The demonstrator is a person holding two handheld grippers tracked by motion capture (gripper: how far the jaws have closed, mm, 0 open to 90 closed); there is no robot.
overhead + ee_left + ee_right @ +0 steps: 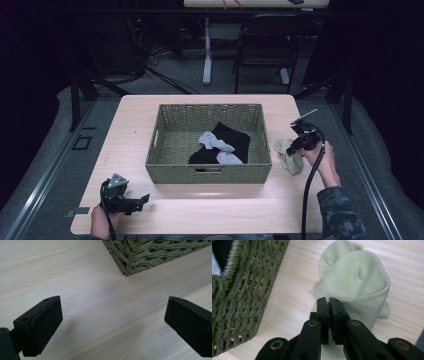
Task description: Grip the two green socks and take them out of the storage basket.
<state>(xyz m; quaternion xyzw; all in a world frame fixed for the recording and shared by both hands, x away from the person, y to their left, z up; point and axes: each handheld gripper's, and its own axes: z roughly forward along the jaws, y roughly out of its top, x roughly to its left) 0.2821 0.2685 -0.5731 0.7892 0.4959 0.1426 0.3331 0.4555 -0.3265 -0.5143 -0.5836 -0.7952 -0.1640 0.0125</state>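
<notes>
Desk (165,210): pale wood top, carrying all the things below.
Basket (209,173): olive woven tray with cut-out handles, set at the middle of the desk; one of its corners shows at the top of the left gripper view.
Black garment (235,137): lies crumpled inside the basket, toward its right half.
Grey socks (216,142): two pale pieces lying on the black garment inside the basket.
Green sock (354,277): pale green, bunched up on the desk just beside the basket's right wall, outside it.
Right gripper (328,301): held in the person's right hand at the right edge of the desk, its jaws pressed together and pinching the near edge of the green sock.
Left gripper (112,317): held in the left hand at the near left corner of the desk, jaws spread wide over bare wood, holding nothing, well apart from the basket's near left corner.
</notes>
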